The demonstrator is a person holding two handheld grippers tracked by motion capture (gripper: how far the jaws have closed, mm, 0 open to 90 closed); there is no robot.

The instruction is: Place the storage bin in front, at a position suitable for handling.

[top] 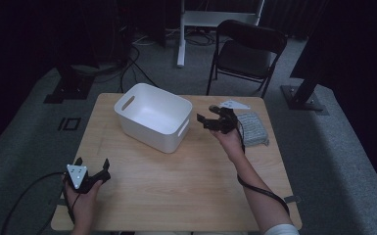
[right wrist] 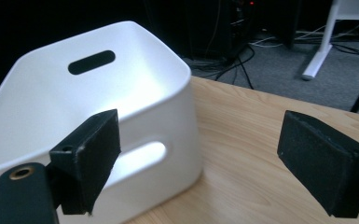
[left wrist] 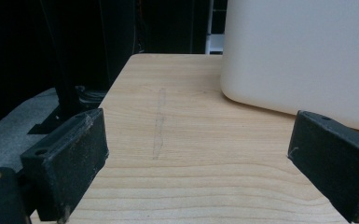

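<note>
Bin (top: 153,116) between hand-held grippers — grey cloth (top: 252,129) beside right

left tool (left wrist: 198,154): two black jaws rise from the bottom corners, set wide apart, nothing between them. bare light-wood bench (left wrist: 186,186) in the gap, with a faint grey streak (left wrist: 158,123) running along the grain. white bin (left wrist: 303,56) at far right, smooth rounded wall standing on the bench, its lower edge just beyond the right jaw. bench's left edge slants away; past it, grey floor (left wrist: 14,126) and a dark stand base (left wrist: 67,109). far background black, details not readable.
</note>
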